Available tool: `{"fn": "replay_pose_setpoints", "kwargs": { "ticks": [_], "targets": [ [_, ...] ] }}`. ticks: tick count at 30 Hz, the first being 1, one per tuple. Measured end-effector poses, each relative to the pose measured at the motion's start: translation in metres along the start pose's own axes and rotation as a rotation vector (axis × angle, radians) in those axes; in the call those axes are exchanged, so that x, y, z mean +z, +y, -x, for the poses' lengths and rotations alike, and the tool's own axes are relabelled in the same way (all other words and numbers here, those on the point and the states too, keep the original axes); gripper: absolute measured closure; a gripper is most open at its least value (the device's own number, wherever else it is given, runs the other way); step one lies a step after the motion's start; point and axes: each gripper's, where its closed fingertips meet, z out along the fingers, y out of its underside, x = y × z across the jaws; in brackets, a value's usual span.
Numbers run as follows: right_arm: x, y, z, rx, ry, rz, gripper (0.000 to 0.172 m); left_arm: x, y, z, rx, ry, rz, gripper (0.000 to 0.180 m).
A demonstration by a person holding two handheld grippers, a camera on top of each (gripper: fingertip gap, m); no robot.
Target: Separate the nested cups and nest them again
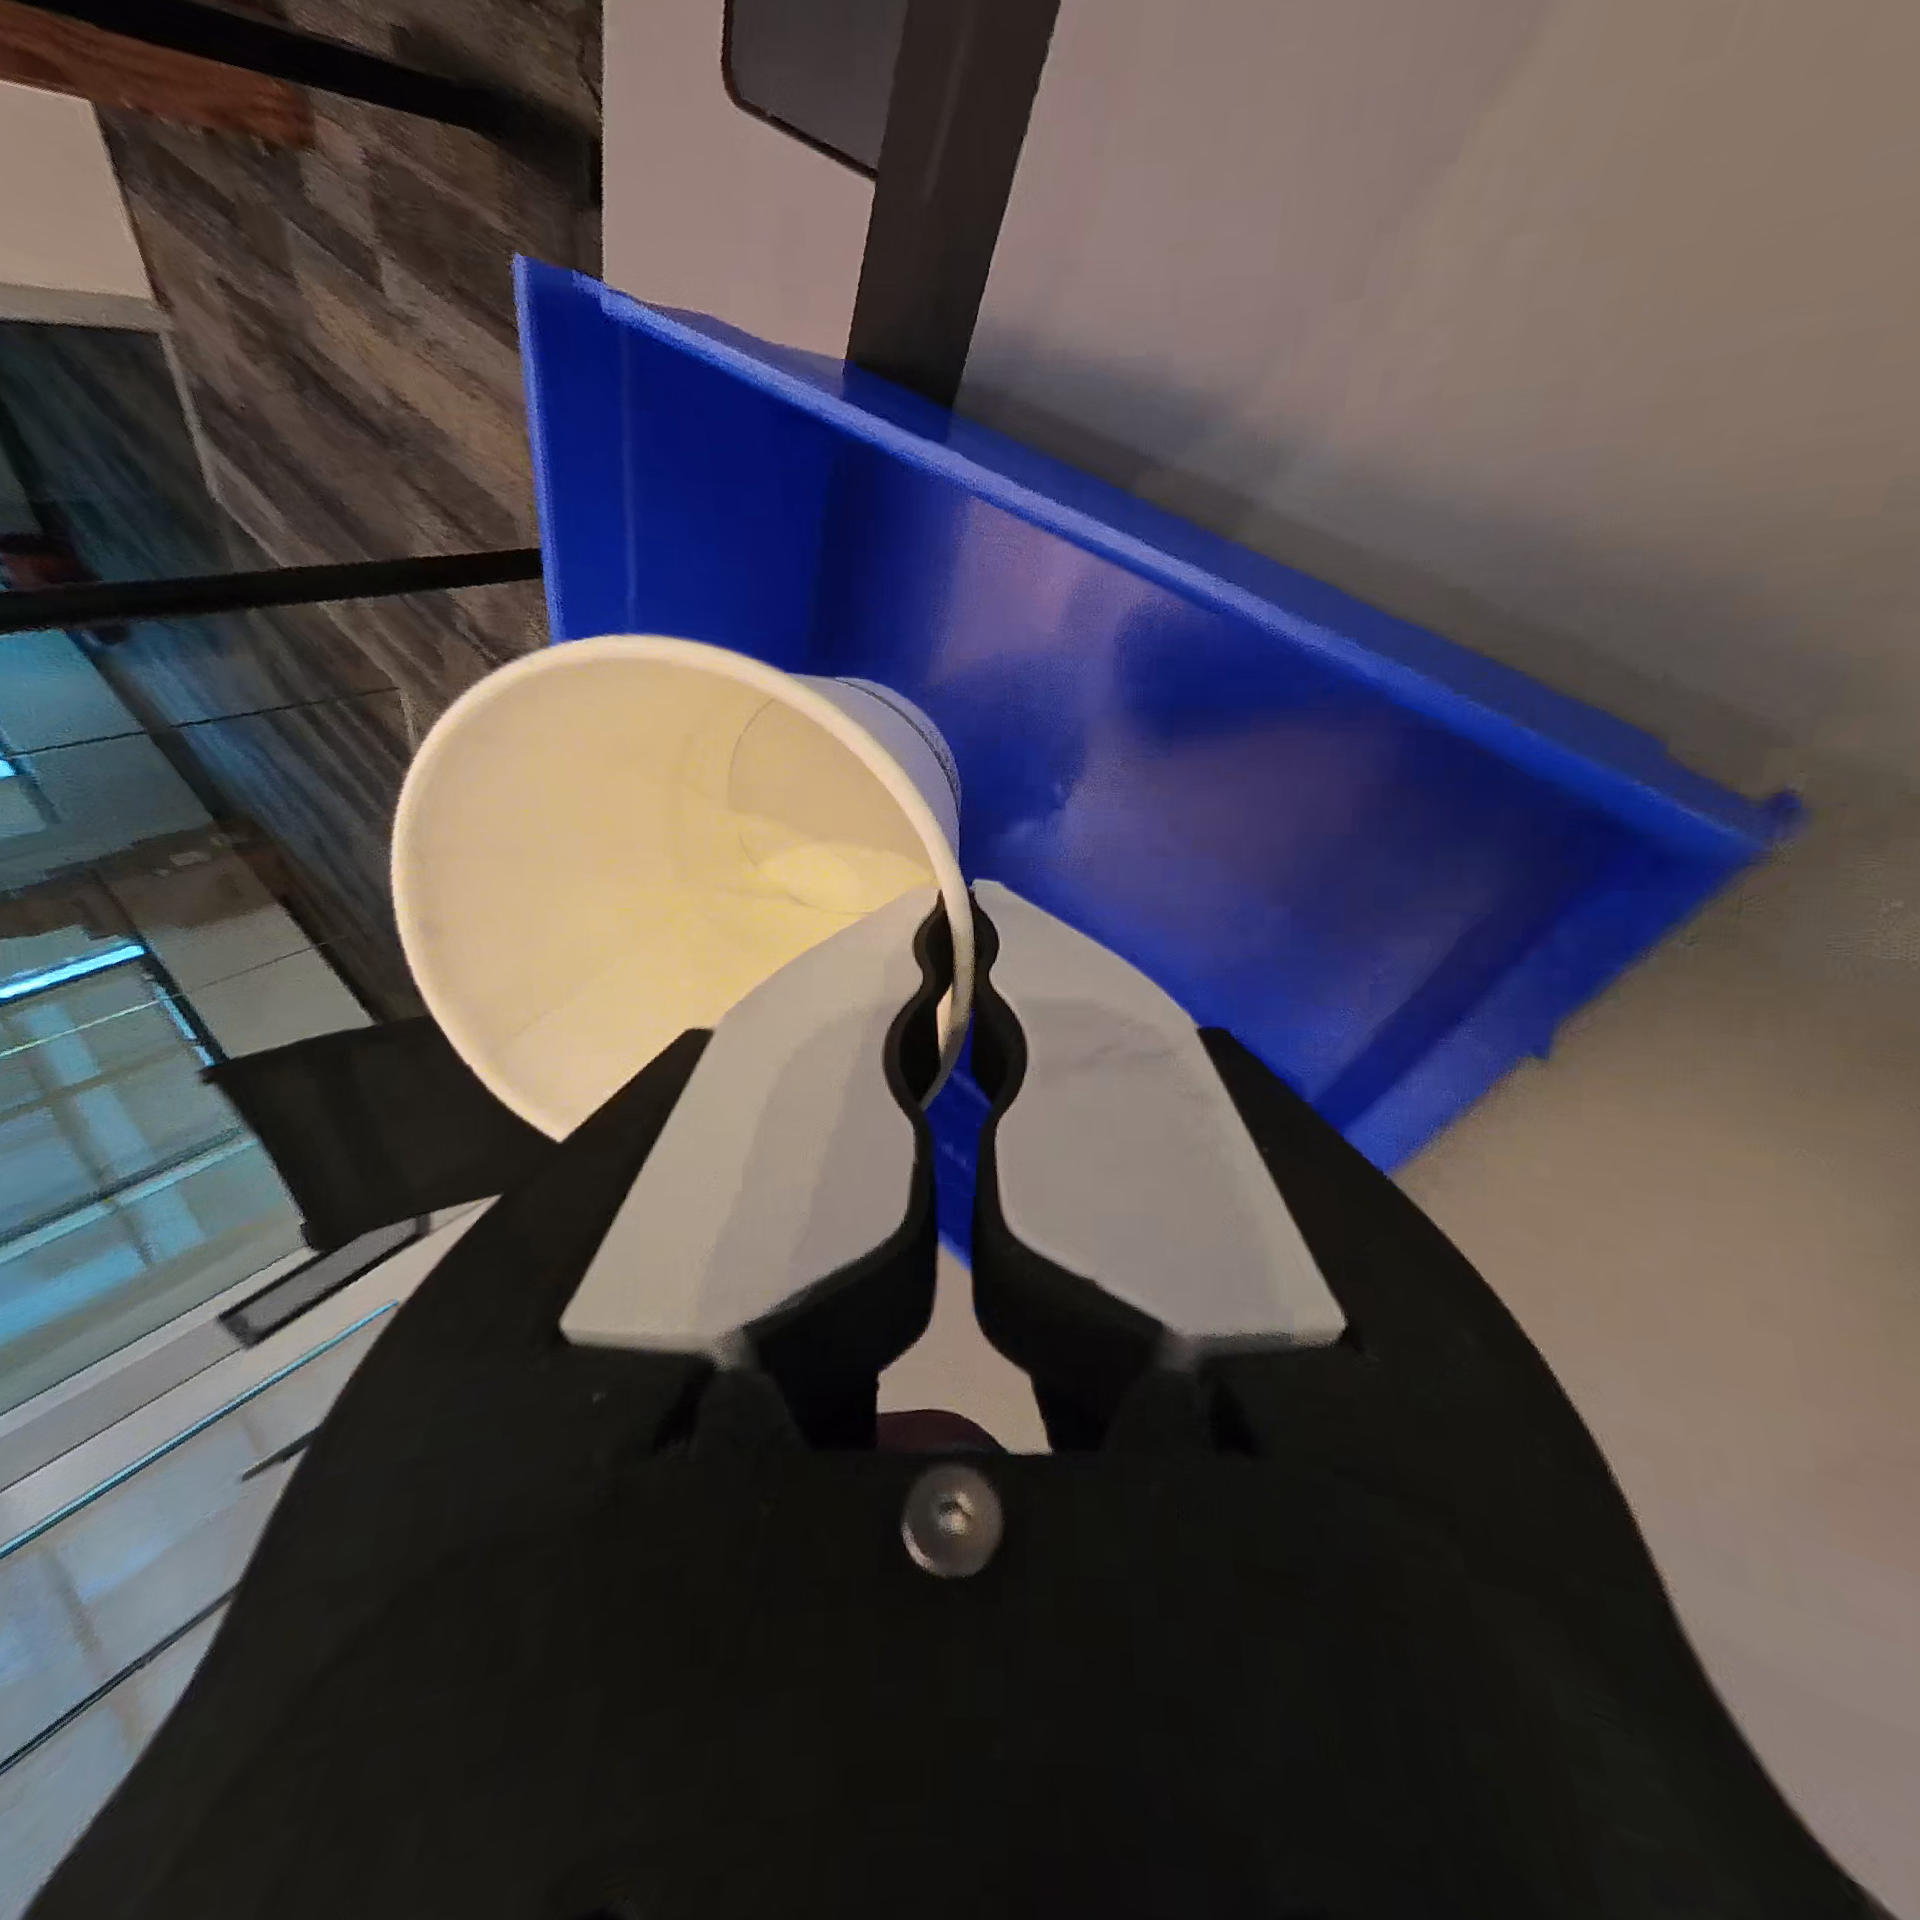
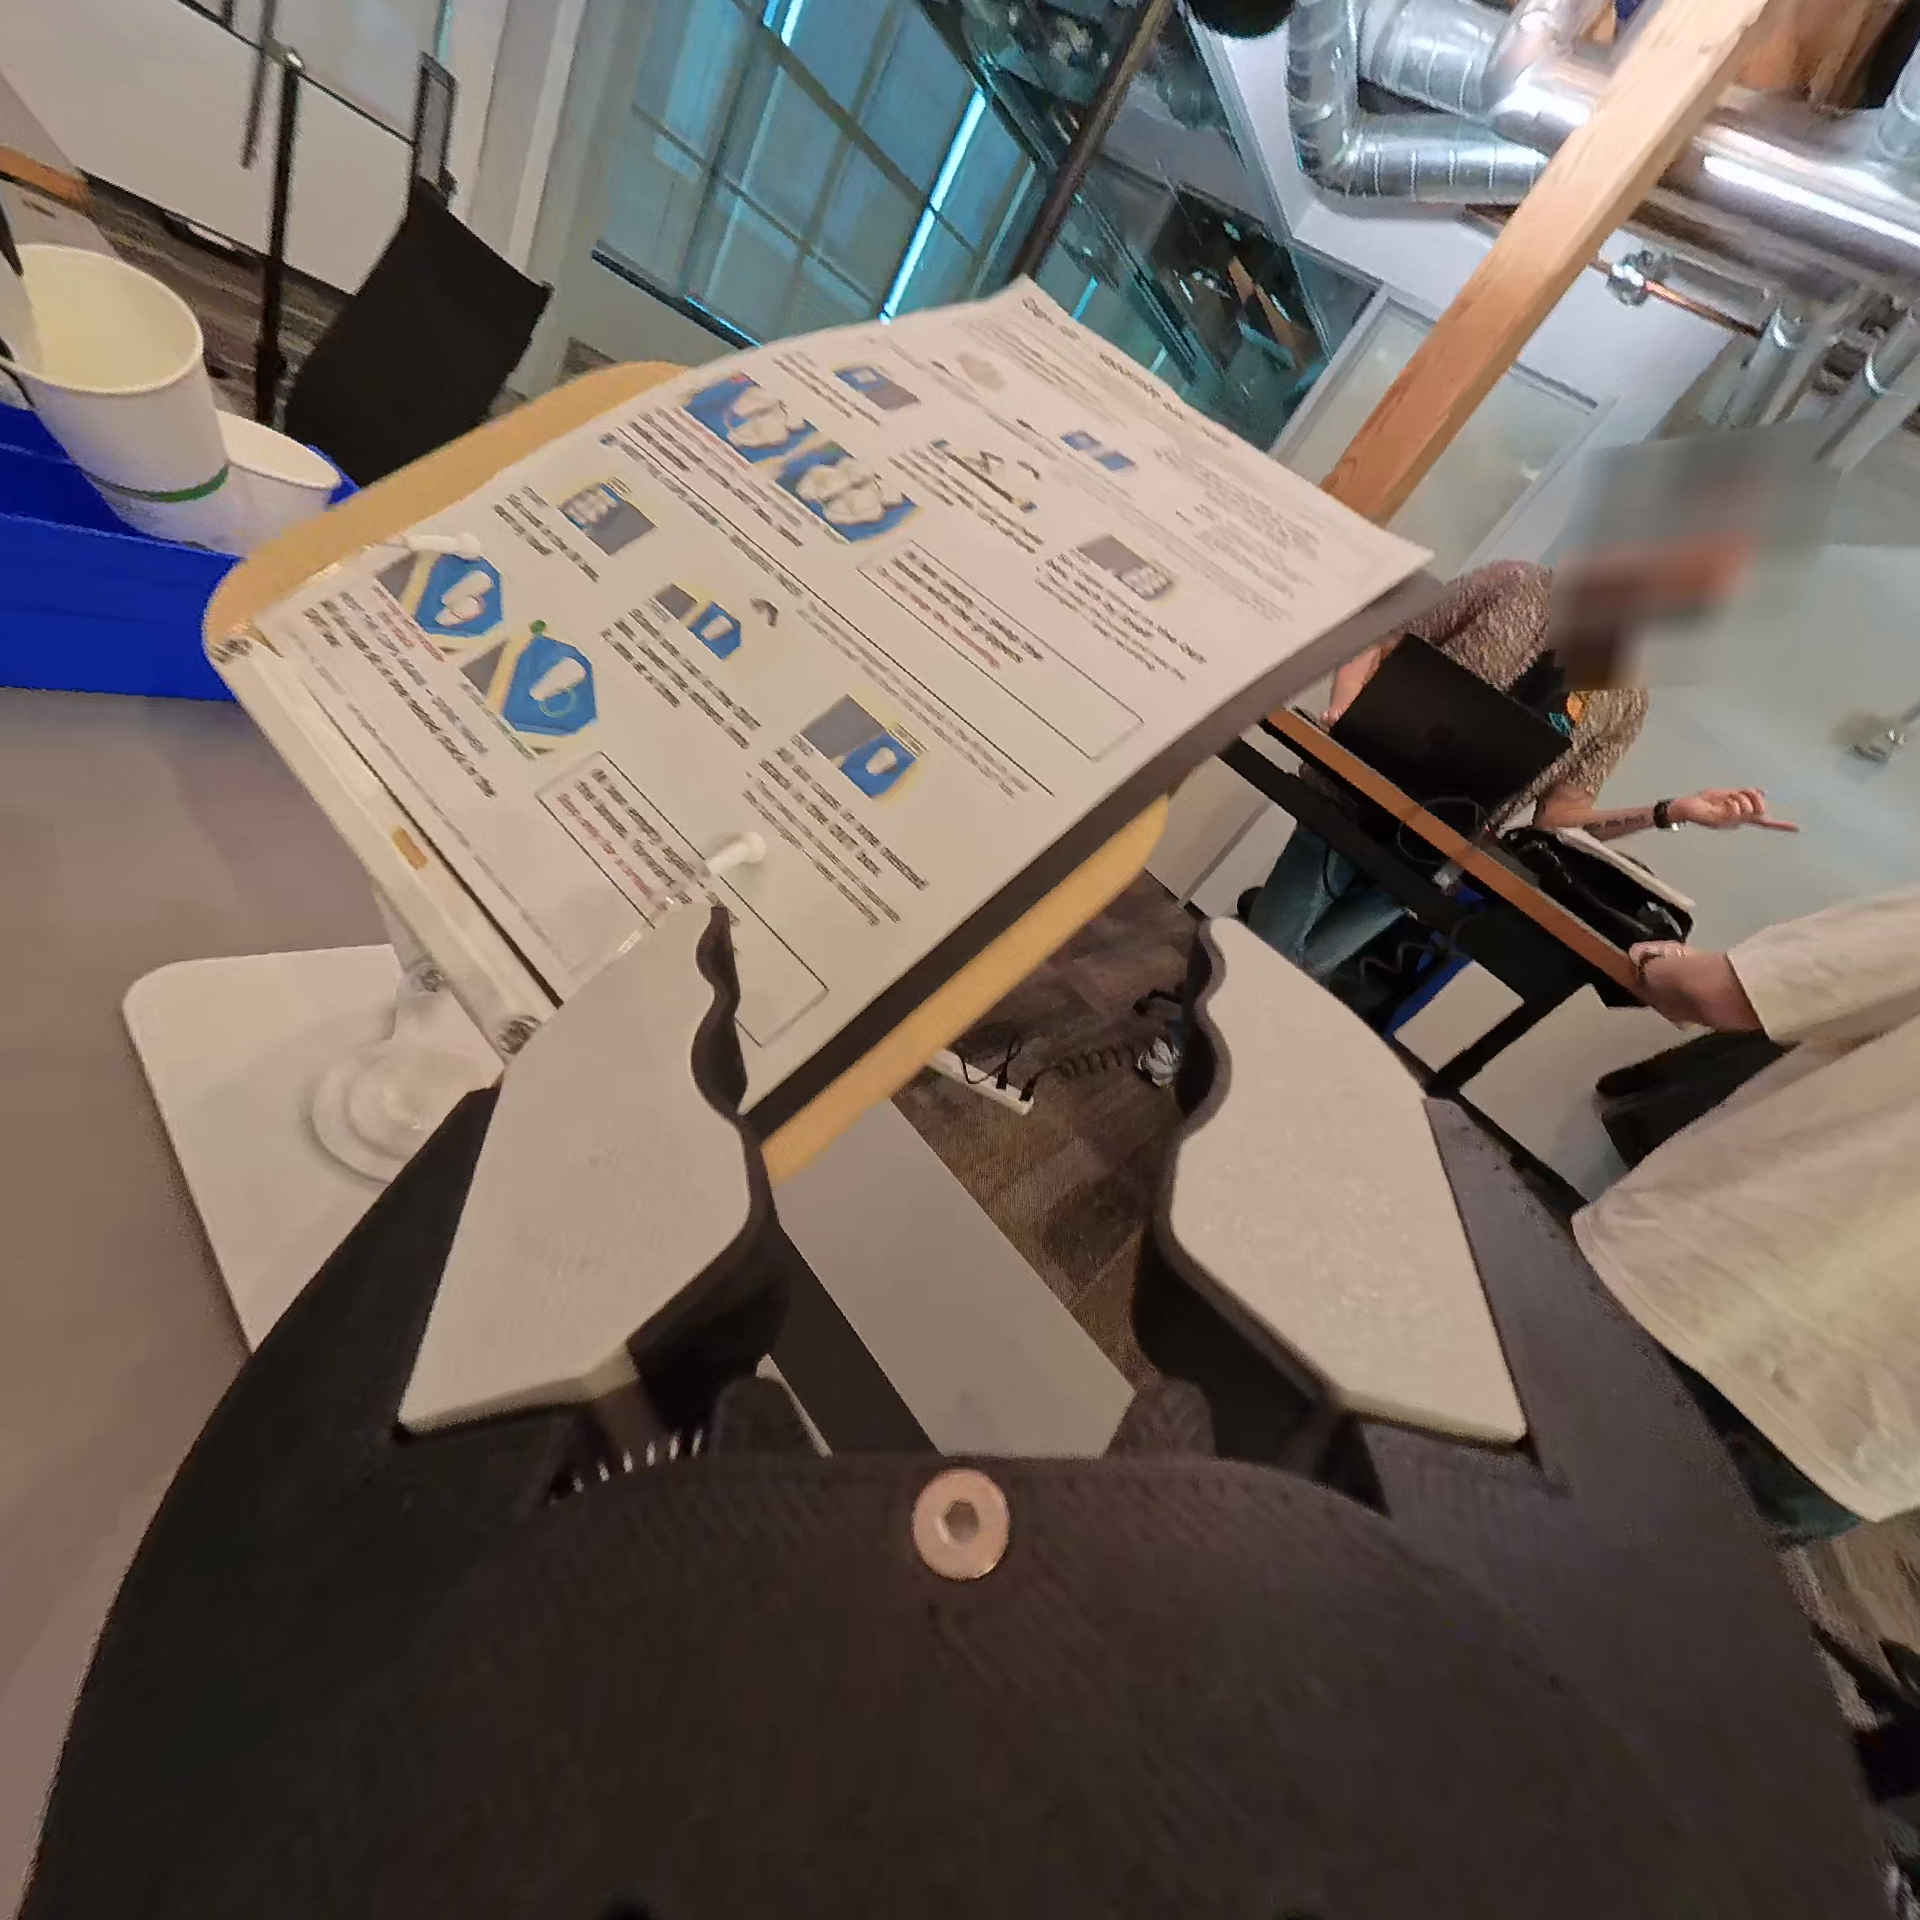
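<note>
In the left wrist view my left gripper (image 1: 961, 920) is shut on the rim of a white paper cup (image 1: 644, 862). One finger is inside the cup's mouth and the other outside. The cup is tilted, with its open mouth towards the camera, over a blue bin (image 1: 1299, 790). The right wrist view shows the same cup (image 2: 114, 364) at the far left with a green band near its base. A second white cup (image 2: 286, 468) is right beside that base, above the blue bin (image 2: 94, 613). My right gripper (image 2: 956, 935) is open and empty, away from the cups.
A tilted stand with a printed sheet (image 2: 810, 623) on a white base (image 2: 239, 1049) stands on the grey table (image 2: 104, 852) just ahead of my right gripper. People (image 2: 1766, 1195) and a desk (image 2: 1455, 831) are at the right, beyond the table edge. The grippers' ends are close to 60 cm from one another.
</note>
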Motion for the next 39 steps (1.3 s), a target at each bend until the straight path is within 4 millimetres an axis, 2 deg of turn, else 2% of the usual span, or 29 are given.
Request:
{"fn": "replay_pose_setpoints", "kwargs": {
  "ticks": [3, 6, 11, 15, 19, 24, 31, 39],
  "targets": [
    [0.0, -0.019, 0.02, -0.011, -0.062, -0.045, 0.09, -0.048, -0.002, -0.012, 0.061, -0.038, -0.037, 0.18],
    [0.006, -0.035, 0.054, 0.041, -0.197, -0.067, 0.081, -0.096, -0.023, -0.035, 0.16, -0.027, -0.095, 0.18],
    [0.012, -0.065, 0.13, 0.125, -0.463, -0.15, 0.077, -0.163, -0.099, -0.091, 0.377, 0.074, -0.316, 0.18],
    [0.01, -0.075, 0.19, 0.137, -0.665, -0.154, 0.071, -0.197, -0.157, -0.133, 0.549, 0.131, -0.448, 0.18],
    [0.007, -0.072, 0.235, 0.105, -0.803, -0.117, 0.068, -0.213, -0.197, -0.16, 0.695, 0.134, -0.476, 0.18],
    [0.01, -0.067, 0.263, 0.087, -0.855, -0.104, 0.068, -0.226, -0.23, -0.181, 0.814, 0.125, -0.509, 0.18],
    [0.014, -0.065, 0.273, 0.09, -0.851, -0.124, 0.067, -0.235, -0.251, -0.191, 0.87, 0.107, -0.572, 0.18],
    [0.011, -0.07, 0.281, 0.094, -0.865, -0.177, 0.07, -0.239, -0.256, -0.199, 0.886, 0.118, -0.617, 0.18]
  ]
}}
